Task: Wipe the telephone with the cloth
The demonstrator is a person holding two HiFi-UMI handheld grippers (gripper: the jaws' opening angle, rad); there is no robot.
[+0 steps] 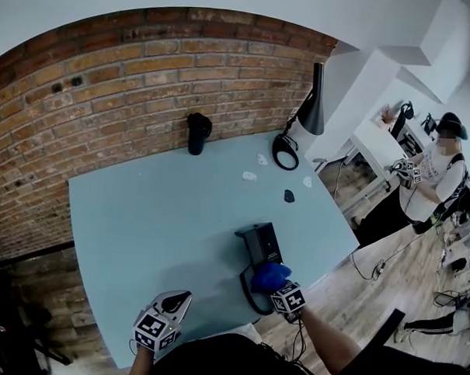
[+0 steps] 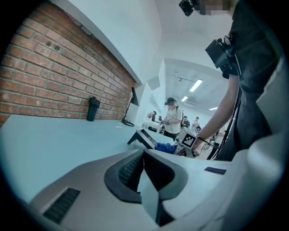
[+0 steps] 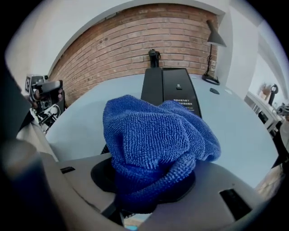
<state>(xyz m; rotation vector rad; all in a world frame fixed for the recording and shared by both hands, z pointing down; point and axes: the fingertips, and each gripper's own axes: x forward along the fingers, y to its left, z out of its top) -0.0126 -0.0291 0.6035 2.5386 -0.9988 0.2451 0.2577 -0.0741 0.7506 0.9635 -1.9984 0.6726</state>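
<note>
- The left tongs (image 1: 175, 303) hung over the near edge of the tabletop (image 1: 156, 218), at about 7 o'clock from the telephone in the head view. Their tips were drawn together with nothing between them.
- The right tongs (image 1: 276, 284) were clamped on a bunched blue microfibre cloth (image 3: 153, 140). The wad bulged out past the jaws and hid their tips.
- The black desk telephone (image 1: 262, 242) sat just beyond the cloth, at 12 o'clock from the right tongs and near the tabletop's near-right edge. Its handset (image 3: 151, 85) rested in the cradle at 9 o'clock on the sloped face. Its cord (image 1: 246, 288) looped off at 7 o'clock.
- The cloth reached the telephone's near end, but no view settled whether it was touching.
- The step in hand looked like the start of the wipe. It would probably go best by laying the loose bulge flat on the face and stroking toward 12 o'clock with light pressure. The grip should stay firm so the wad does not slip.
- The telephone looked light enough to slide, so the idle left tongs could steady its body from 9 o'clock. The cord was best kept clear of the stroke.
- Further off, a small dark object (image 1: 289, 196) lay at 1 o'clock from the telephone.
- A black flask (image 1: 198, 133) and a desk lamp (image 1: 310, 108) stood against the brick wall (image 1: 107, 99).
</note>
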